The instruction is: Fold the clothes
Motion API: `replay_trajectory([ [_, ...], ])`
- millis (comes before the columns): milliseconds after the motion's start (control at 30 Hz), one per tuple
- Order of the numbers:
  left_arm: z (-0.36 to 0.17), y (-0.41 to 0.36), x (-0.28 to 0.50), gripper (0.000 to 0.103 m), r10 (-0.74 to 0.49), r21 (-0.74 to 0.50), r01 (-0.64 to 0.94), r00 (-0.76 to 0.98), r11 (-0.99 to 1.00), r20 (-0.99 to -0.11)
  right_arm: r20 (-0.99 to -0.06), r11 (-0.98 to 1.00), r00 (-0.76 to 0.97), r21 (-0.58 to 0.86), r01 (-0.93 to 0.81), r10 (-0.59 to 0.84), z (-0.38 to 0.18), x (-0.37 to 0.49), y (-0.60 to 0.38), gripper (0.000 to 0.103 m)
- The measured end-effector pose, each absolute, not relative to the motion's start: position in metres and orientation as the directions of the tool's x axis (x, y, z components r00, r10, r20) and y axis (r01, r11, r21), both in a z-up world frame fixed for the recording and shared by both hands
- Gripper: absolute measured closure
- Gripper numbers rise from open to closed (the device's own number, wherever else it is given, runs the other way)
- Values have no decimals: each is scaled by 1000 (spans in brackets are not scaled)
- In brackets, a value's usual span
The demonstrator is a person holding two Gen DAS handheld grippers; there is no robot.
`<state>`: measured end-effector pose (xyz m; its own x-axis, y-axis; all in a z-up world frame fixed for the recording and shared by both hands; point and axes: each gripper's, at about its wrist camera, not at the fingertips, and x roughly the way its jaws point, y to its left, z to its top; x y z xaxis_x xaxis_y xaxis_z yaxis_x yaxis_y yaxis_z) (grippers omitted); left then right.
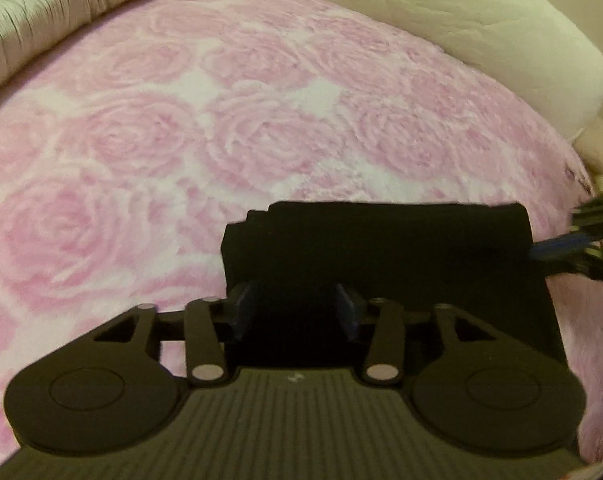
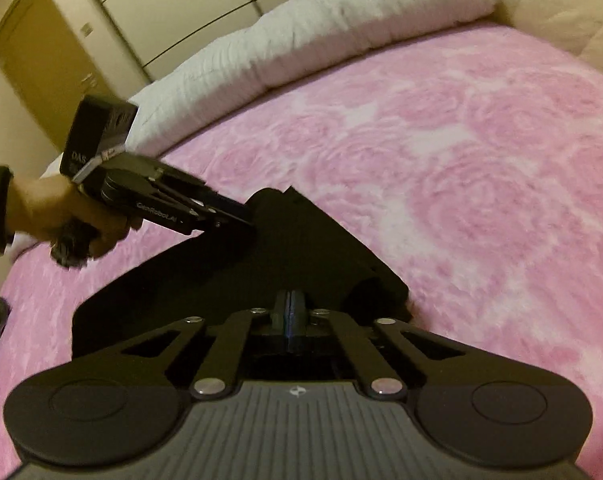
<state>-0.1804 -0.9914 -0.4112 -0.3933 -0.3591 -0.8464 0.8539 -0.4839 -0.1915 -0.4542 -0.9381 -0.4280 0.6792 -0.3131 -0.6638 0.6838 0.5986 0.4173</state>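
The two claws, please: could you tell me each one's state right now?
Left claw: open over the black garment.
Right claw: closed; a grip cannot be told.

Folded black garment (image 1: 381, 248) on pink rose blanket (image 1: 181, 140), perhaps between parted tool (image 1: 297, 312) fingers.

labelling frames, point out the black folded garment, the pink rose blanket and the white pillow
black folded garment (image 1: 381, 240): left wrist view, its top layer
pink rose-patterned blanket (image 1: 141, 140): left wrist view, a rose
white pillow (image 2: 301, 32): right wrist view, its middle
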Motion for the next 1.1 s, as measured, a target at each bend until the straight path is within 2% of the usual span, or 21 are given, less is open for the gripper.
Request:
replay_trajectory([
  [33, -406, -987, -180, 50, -366, -180, 859, -382, -479, -849, -654, 594, 689, 430, 680, -314, -419, -456, -925, 86],
  [67, -396, -977, -176, 49, -372, -174, 858, -381, -482, -846, -643, 589, 698, 444, 675, -315, -410, -457, -912, 83],
  [233, -367, -910, -159, 48, -348, -127, 828, -362, -546, -865, -599, 642, 780, 527, 556, -183, -382, -431, -817, 83],
  [333, -384, -871, -150, 47, -306, -67, 812, -294, -580, -905, -594, 718, 800, 522, 460, -81, -387, -398, -766, 83],
  [400, -400, -851, -143, 47, -288, -31, 806, -247, -591, -925, -636, 789, 770, 444, 424, -56, -398, -381, -741, 84],
  [467, -421, -839, -134, 41, -280, 2, 808, -202, -589, -939, -708, 821, 704, 365, 438, -62, -417, -378, -725, 85],
  [533, -435, -839, -122, 26, -289, -44, 846, -230, -532, -929, -764, 807, 641, 330, 489, -75, -437, -391, -719, 86],
  [567, -441, -840, -116, 23, -297, -65, 864, -241, -499, -924, -792, 793, 606, 320, 519, -77, -447, -398, -717, 86],
  [667, -436, -832, -103, 27, -332, -90, 889, -260, -449, -907, -841, 735, 537, 319, 598, -71, -452, -418, -712, 82],
  [700, -429, -826, -98, 34, -348, -82, 893, -256, -443, -902, -839, 718, 539, 330, 612, -74, -446, -422, -710, 81],
  [767, -414, -809, -87, 34, -378, -64, 898, -246, -434, -893, -828, 696, 550, 332, 637, -108, -429, -426, -706, 70],
  [800, -407, -800, -81, 34, -394, -67, 906, -248, -419, -885, -823, 686, 550, 321, 653, -139, -420, -427, -704, 68],
  [900, -386, -773, -62, 34, -444, -81, 926, -252, -369, -860, -785, 636, 572, 318, 703, -240, -387, -422, -696, 68],
  [967, -383, -757, -64, 34, -460, -104, 926, -274, -362, -845, -748, 643, 604, 323, 694, -275, -373, -408, -694, 63],
  [1100, -400, -746, -84, 34, -466, -140, 917, -316, -374, -826, -727, 729, 643, 303, 614, -240, -380, -370, -717, 63],
])
